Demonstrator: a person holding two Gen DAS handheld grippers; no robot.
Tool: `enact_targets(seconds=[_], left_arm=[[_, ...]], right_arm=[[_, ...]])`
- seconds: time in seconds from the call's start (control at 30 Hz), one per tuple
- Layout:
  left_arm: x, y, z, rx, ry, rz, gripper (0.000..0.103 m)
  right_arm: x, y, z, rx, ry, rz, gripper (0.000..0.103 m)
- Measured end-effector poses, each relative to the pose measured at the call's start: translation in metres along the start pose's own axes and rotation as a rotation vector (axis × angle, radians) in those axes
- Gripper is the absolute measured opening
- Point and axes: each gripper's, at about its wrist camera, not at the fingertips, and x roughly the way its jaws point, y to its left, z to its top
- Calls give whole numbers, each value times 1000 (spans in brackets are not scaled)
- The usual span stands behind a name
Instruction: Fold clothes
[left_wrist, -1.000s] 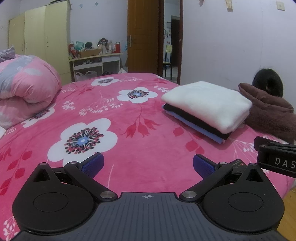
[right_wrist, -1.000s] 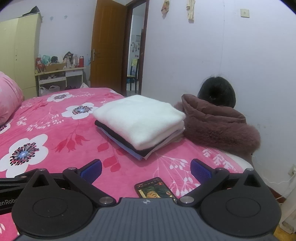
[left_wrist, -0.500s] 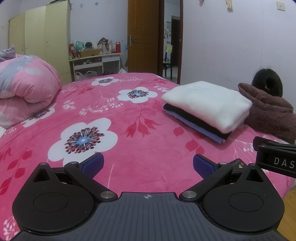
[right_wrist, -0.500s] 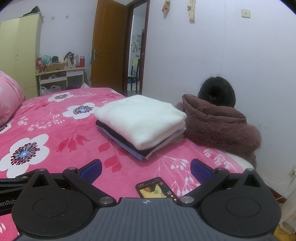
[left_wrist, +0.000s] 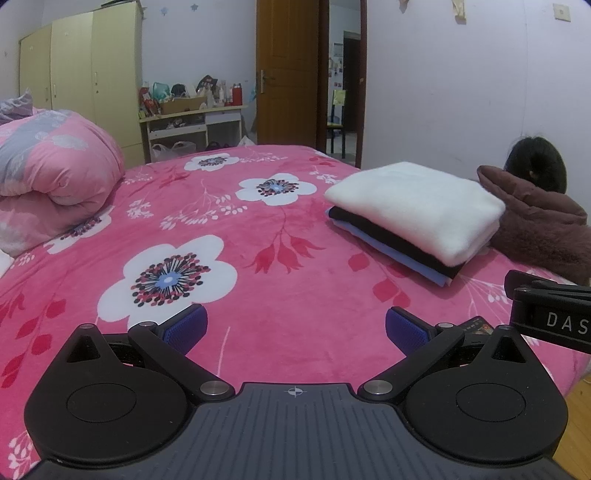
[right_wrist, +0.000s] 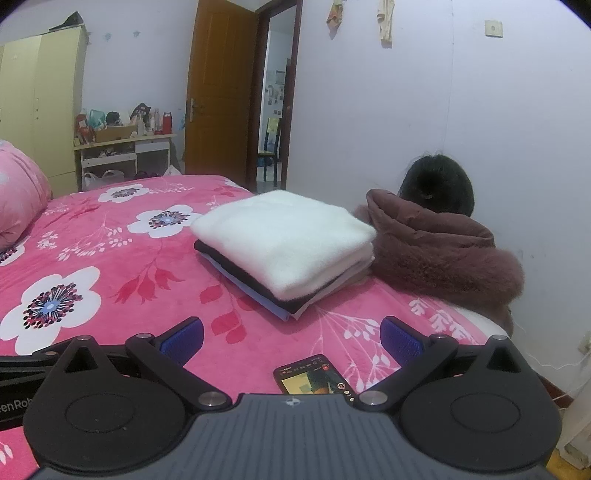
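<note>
Folded clothes (right_wrist: 284, 243), a fluffy white garment stacked on a black and a pale blue one, lie at one o'clock on the pink flowered bedspread (left_wrist: 229, 236), beyond both grippers. Nearest, the left gripper (left_wrist: 293, 328) and right gripper (right_wrist: 291, 338) hover wide apart, empty; a lit smartphone (right_wrist: 314, 374) lies between the right fingers. Past the stack sits a person in a brown fur-trimmed coat (right_wrist: 439, 254).

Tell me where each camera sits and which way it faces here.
Left wrist: on the left tool, low over the bed, facing the door; its open blue fingers show, the right tool's body at right.
Right wrist: on the right tool, same heading, phone below; open fingers show.
Shared: folded stack, brown coat, wardrobe.
</note>
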Motion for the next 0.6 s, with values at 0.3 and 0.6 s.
enact_targets(seconds=[0.3, 0.6], left_arm=[[1, 0, 0, 1, 2, 2, 103], [1, -1, 0, 0, 5, 4, 103]], right_arm=[[1, 1, 0, 1, 2, 1, 103], [2, 1, 0, 0, 4, 3, 103]])
